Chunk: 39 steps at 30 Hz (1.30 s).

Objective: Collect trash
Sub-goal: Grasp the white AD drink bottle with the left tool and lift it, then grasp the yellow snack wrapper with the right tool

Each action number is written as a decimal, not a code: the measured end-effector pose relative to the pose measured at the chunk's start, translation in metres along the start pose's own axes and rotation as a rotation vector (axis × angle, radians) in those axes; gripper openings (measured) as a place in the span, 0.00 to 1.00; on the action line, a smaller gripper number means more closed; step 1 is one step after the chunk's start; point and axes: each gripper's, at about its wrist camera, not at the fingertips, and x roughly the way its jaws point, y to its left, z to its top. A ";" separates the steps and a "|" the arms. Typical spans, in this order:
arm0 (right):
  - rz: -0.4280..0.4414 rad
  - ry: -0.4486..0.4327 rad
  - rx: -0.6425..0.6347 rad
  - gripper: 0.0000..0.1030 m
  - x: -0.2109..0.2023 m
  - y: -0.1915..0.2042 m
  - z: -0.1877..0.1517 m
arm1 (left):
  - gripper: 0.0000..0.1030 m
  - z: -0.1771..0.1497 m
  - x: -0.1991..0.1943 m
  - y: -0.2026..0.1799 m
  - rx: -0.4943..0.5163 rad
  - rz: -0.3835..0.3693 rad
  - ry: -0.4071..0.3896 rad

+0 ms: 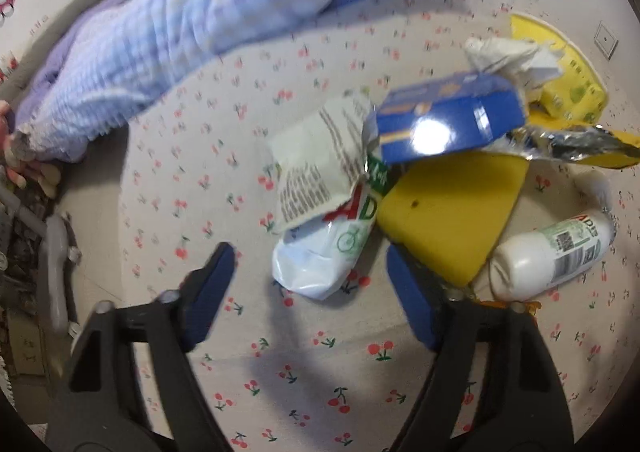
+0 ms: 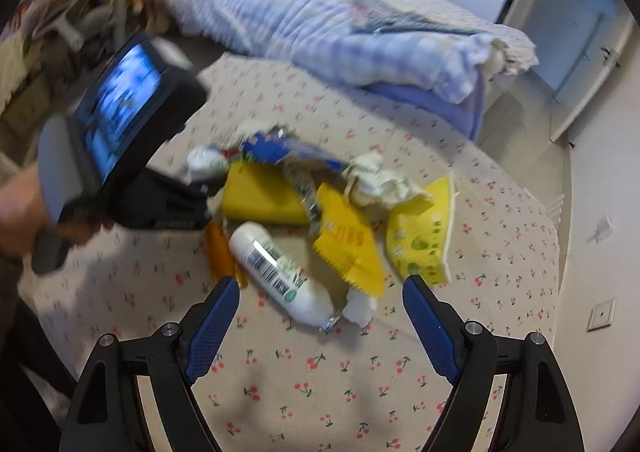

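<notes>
The trash lay in a loose heap on a bed covered by a cherry-print sheet [image 1: 280, 392]. The left gripper [image 1: 312, 288] hovered over the near edge of the heap with its fingers [image 1: 212, 284] spread wide and nothing between them; a crumpled white milk pouch [image 1: 320, 264] sat just ahead of the gap, with a printed paper wrapper [image 1: 316, 163] lying over its upper part. A blue carton [image 1: 448, 123] rested on top of a yellow sponge [image 1: 448, 211], and a white bottle [image 1: 548, 256] lay on its side just to the right of the sponge. The right gripper [image 2: 320, 316] also hung released and empty above the sheet, with the same white bottle [image 2: 276, 272] lying between and just beyond its fingers [image 2: 428, 328]. Beyond the bottle were a yellow serrated wrapper [image 2: 348, 248], a yellow tissue pack [image 2: 420, 244] and crumpled paper [image 2: 380, 179]. A folded blue checked quilt [image 2: 320, 23] lay at the far side of the bed.
</notes>
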 end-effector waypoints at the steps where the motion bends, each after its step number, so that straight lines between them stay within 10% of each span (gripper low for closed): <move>1: 0.005 0.013 -0.021 0.82 0.003 0.004 -0.001 | 0.64 0.000 0.004 0.002 -0.014 -0.026 0.019; 11: 0.031 0.080 -0.177 0.75 0.031 0.029 -0.001 | 0.44 -0.002 0.005 -0.007 -0.004 -0.060 -0.017; 39: -0.035 0.171 -0.296 0.40 0.080 0.058 0.006 | 0.42 -0.144 -0.049 0.030 -0.114 -0.220 0.036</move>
